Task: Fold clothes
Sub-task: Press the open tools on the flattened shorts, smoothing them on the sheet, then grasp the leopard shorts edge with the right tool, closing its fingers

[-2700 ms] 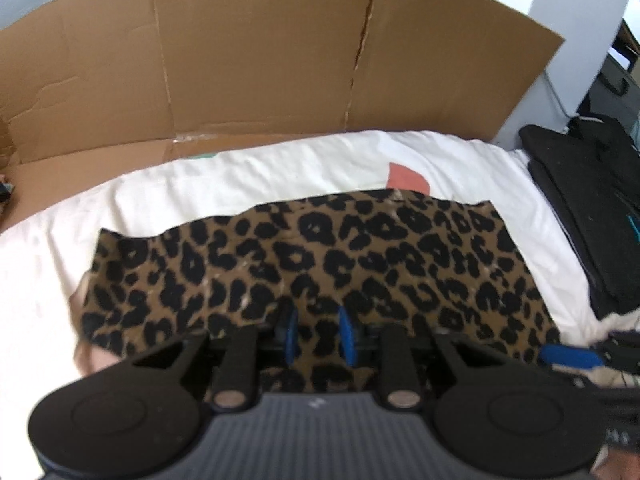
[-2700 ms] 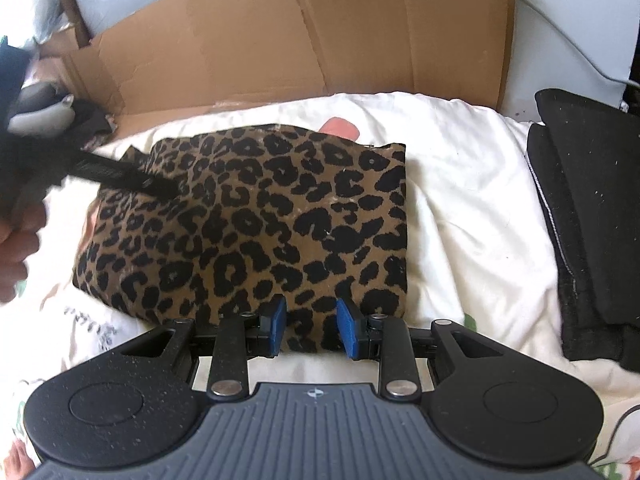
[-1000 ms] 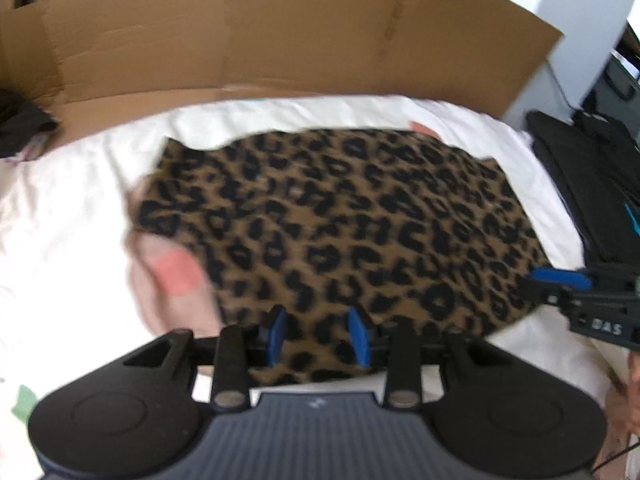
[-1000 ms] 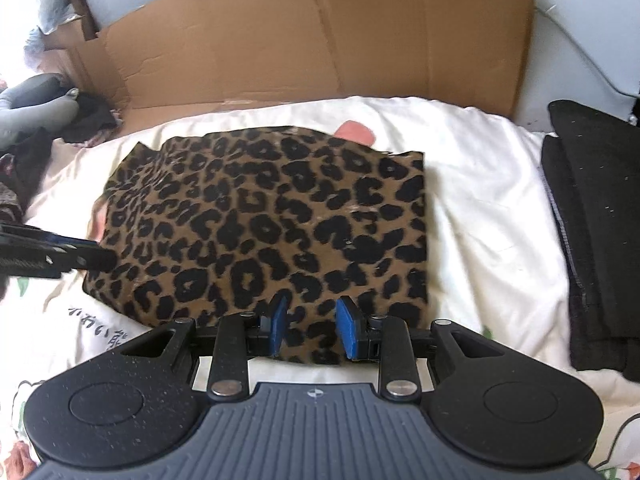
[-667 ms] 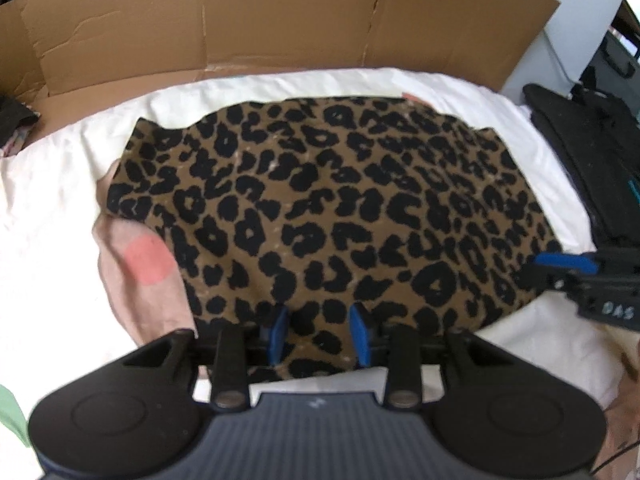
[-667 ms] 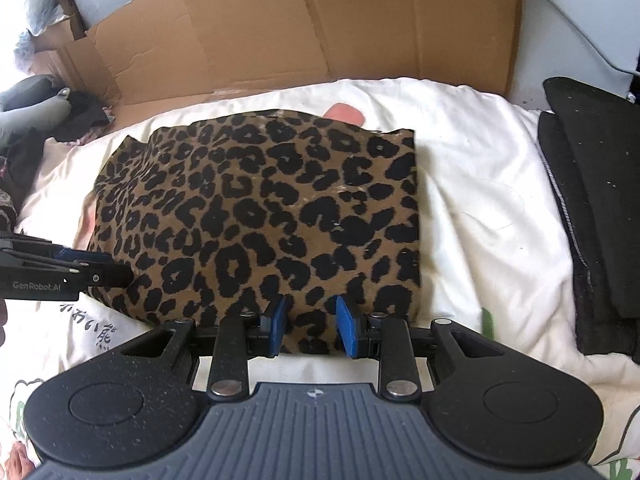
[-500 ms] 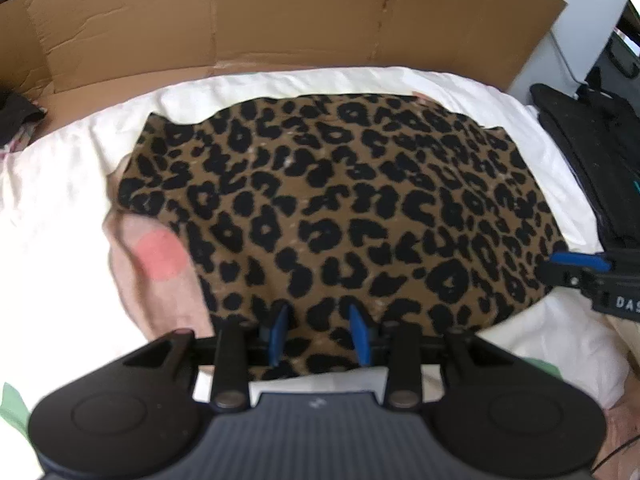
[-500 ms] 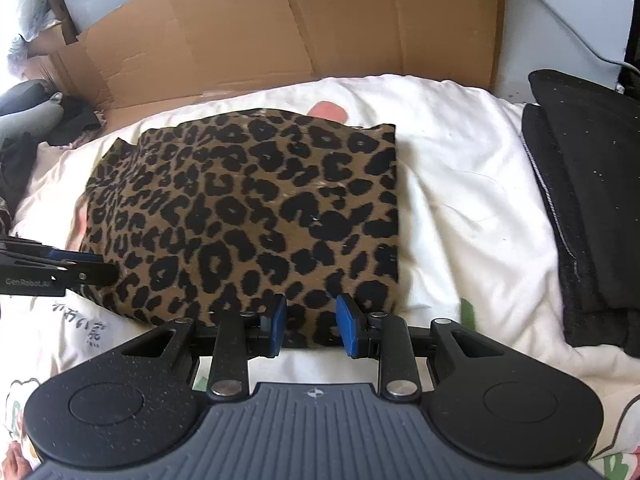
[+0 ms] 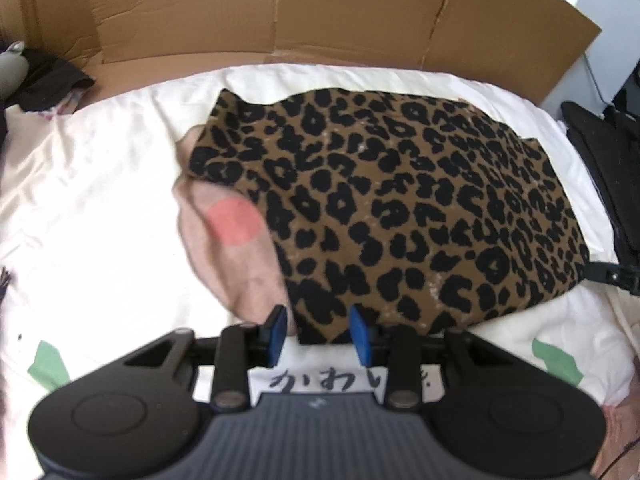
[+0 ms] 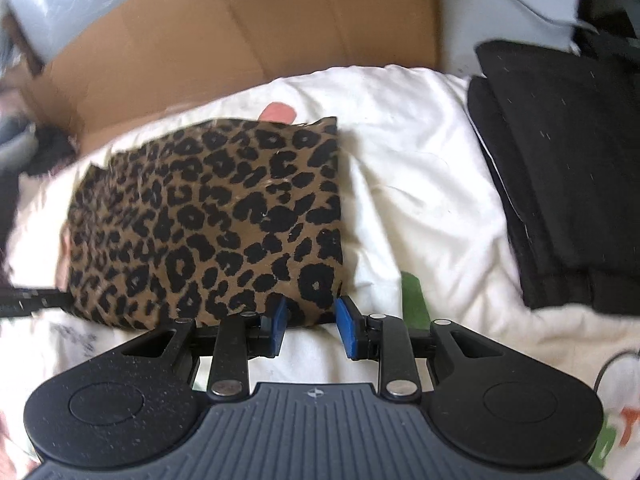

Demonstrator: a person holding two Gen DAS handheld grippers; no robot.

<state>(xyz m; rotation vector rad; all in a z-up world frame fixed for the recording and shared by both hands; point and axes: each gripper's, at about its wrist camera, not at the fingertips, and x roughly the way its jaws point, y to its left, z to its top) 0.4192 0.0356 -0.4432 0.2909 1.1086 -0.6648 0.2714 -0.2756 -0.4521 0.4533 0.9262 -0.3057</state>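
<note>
- Cardboard [image 9: 280, 12] backs the bed [image 9: 88, 184] in the left view; the left tool [image 9: 316, 330], wide and empty, now sits back from the leopard cloth [image 9: 400, 208], near corner between its fingers.
- Right view: the right tool [image 10: 310, 326] has let go too, so this fold looks finished.

Right gripper [image 10: 310, 320]: jaws stood apart over the garment's near right corner.
Leopard-print garment [image 10: 208, 220]: lay folded flat on the white printed bedding [image 10: 420, 184].
Black folded clothes [image 10: 560, 168]: stacked at the right, apart from the garment.
Cardboard sheet [image 10: 240, 40]: stood behind the bedding.
</note>
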